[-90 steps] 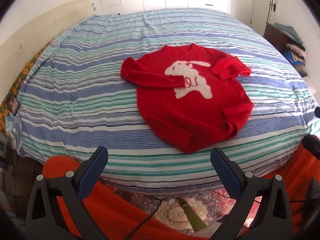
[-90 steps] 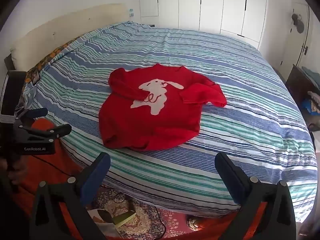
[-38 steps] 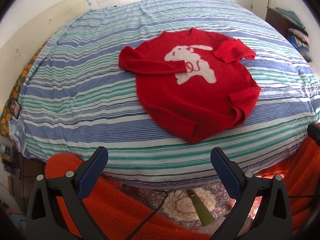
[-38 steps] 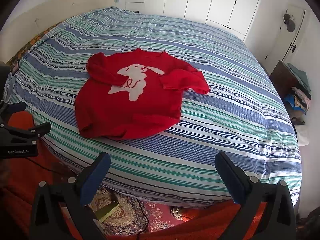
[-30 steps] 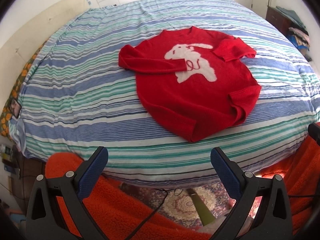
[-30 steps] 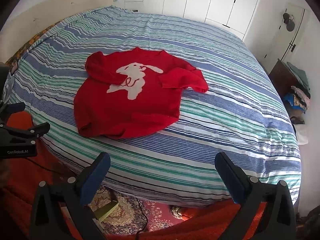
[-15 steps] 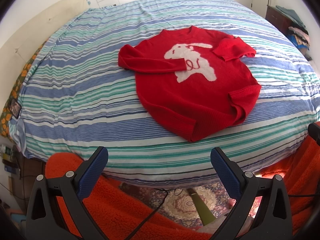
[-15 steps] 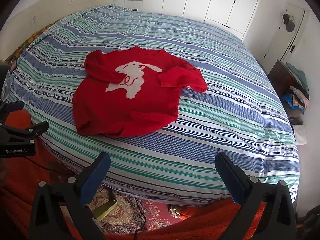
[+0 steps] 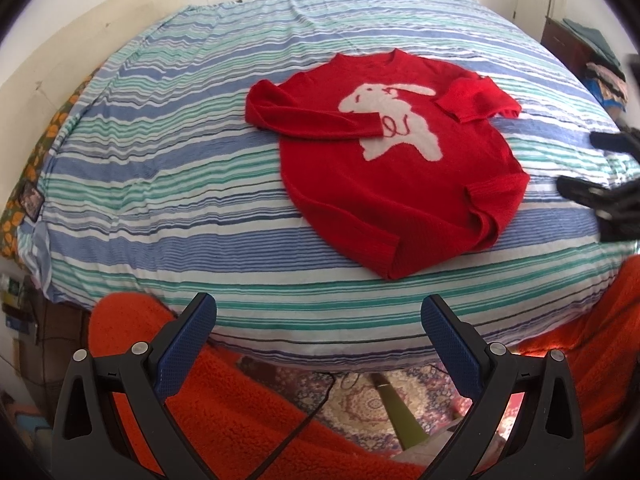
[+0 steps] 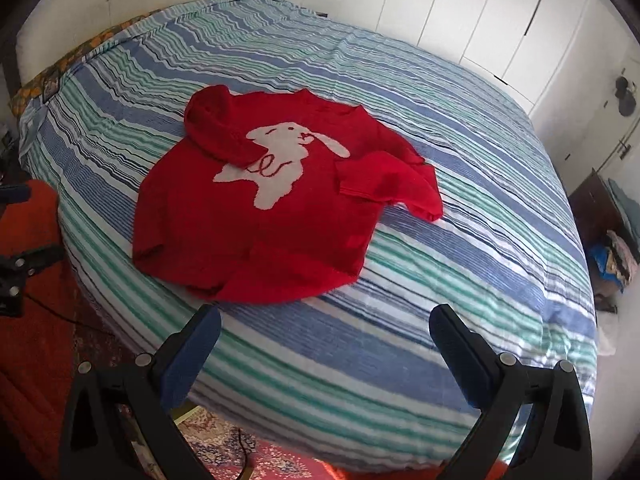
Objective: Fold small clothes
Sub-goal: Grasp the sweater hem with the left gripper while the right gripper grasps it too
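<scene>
Red knitted sweater (image 9: pixel 404 184) with a white rabbit motif lies flat on the blue, green and white striped bedspread (image 9: pixel 168 184), both sleeves folded across its chest. I hold my left gripper (image 9: pixel 319 338) and right gripper (image 10: pixel 325 342) before the bedspread's near edge, jaws spread wide, empty.

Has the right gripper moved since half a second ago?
Yes. The right gripper has advanced over the striped bed toward the red sweater, which now looms larger.
</scene>
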Demonstrator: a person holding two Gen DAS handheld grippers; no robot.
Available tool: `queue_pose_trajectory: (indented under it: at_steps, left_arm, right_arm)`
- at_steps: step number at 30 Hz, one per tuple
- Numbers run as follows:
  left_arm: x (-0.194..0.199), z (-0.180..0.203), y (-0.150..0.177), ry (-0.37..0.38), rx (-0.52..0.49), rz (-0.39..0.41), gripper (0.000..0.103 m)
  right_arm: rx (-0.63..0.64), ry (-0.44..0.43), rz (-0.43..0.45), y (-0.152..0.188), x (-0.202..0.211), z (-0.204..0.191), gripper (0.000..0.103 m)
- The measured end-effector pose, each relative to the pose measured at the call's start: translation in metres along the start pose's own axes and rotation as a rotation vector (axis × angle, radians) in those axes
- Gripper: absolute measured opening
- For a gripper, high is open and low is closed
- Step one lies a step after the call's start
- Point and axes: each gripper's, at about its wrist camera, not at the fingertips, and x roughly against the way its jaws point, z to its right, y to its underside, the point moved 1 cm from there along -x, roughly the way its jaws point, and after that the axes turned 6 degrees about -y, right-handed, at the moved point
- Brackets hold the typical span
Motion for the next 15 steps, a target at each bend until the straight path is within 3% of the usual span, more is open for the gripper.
queue_pose_trajectory:
  at_steps: [3,6,7,8,9,12,15]
  left_arm:
    - [0.0,-0.005,0.0,0.003,0.023,-0.012,0.102]
    - [-0.001,-0.008,0.001,0.005,0.026,-0.027,0.102]
    - [-0.002,-0.01,0.001,-0.003,0.026,-0.035,0.102]
    - [-0.003,-0.013,0.001,-0.015,0.031,-0.04,0.102]
    - [-0.004,-0.018,0.002,-0.028,0.04,-0.038,0.102]
    - [-0.019,-0.04,0.006,-0.029,0.118,-0.068,0.102]
    - [-0.05,-0.055,0.006,0.019,0.194,-0.155,0.102]
  right_arm:
    - [0.012,-0.165,-0.072,-0.029,-0.055,-0.006,0.096]
    - [0.086,-0.229,-0.166,-0.042,-0.118,-0.026,0.089]
    - [0.117,-0.243,-0.208,-0.041,-0.136,-0.032,0.077]
    - [0.141,-0.275,-0.278,-0.035,-0.155,-0.035,0.055]
    - [0.136,-0.301,-0.336,-0.028,-0.163,-0.033,0.011]
    - [0.084,-0.341,-0.293,-0.007,-0.121,-0.014,0.012]
    - [0.031,-0.305,-0.302,0.041,-0.08,0.012,0.012]
